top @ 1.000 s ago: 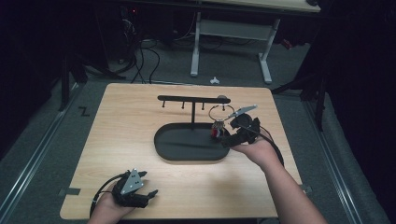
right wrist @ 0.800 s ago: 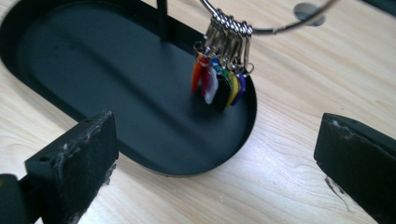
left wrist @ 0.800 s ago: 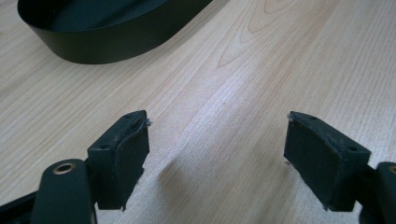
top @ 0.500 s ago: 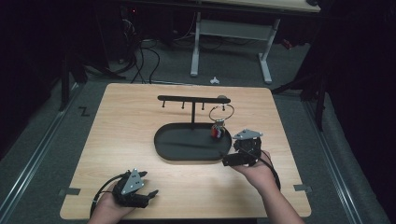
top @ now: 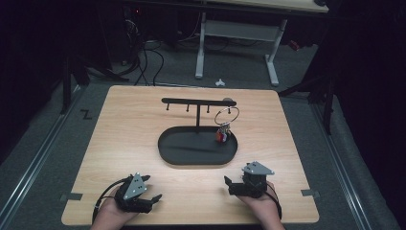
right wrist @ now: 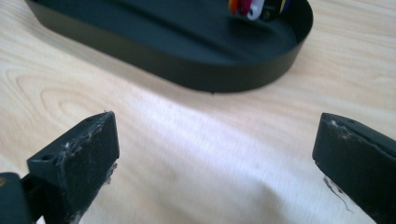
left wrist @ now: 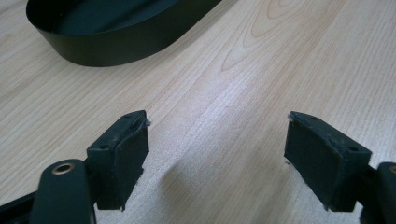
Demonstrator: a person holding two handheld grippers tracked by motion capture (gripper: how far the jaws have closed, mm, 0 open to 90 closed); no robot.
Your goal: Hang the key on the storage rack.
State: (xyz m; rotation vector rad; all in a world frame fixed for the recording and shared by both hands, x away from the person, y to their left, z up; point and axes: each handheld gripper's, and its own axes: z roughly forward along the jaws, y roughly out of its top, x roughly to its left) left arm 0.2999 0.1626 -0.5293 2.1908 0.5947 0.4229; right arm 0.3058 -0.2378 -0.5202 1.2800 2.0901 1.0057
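Observation:
A black oval tray (top: 167, 143) lies mid-table with a black T-shaped hook stand (top: 197, 101) rising from it. A metal key ring (top: 226, 116) hangs at the right end of the bar, and its coloured tags (top: 222, 136) dangle just above the tray. My right gripper (top: 228, 186) rests open and empty near the front edge, pointing left, well short of the tray. My left gripper (top: 151, 188) sits open and empty at the front left. The left gripper view has my left gripper (left wrist: 217, 119) over bare wood with the tray wall (left wrist: 116, 46) beyond. The right gripper view puts my right gripper (right wrist: 217, 119) before the tray wall (right wrist: 187, 67) and the tags (right wrist: 247, 7).
The wooden table (top: 124, 124) has bare surface on both sides of the tray. Dark floor surrounds the table, with cables (top: 143, 57) and a white desk frame (top: 239, 33) behind it. Tape marks (top: 72, 196) lie near the front corners.
My right gripper has drawn back from the key ring at the stand to the table's front edge, empty. The key ring stays hanging on the bar. The left gripper has not moved.

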